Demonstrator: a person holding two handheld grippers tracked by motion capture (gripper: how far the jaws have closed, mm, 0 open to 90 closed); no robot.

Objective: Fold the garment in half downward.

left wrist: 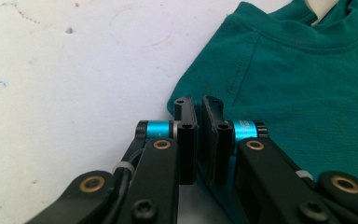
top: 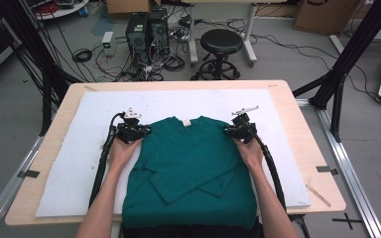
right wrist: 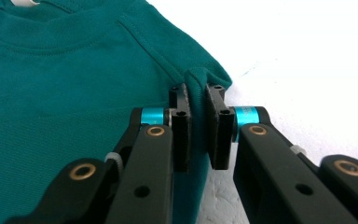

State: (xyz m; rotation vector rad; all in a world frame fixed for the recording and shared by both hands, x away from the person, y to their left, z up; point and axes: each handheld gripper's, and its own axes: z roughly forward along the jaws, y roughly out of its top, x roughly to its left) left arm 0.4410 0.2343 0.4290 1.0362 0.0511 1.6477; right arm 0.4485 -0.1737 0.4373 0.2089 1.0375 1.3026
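A teal T-shirt lies flat on the white board, collar away from me, both sleeves folded in over its front. Its hem reaches past the table's near edge. My left gripper is at the shirt's left shoulder. In the left gripper view this gripper has its jaws nearly together on the shoulder edge of the shirt. My right gripper is at the right shoulder. In the right gripper view it pinches a raised fold of the shirt at the shoulder corner.
The board covers most of a wooden table. Beyond the far edge are a black stool, computer towers and loose cables on the floor. Black frame posts stand at the right. A cable trails from each gripper along the forearm.
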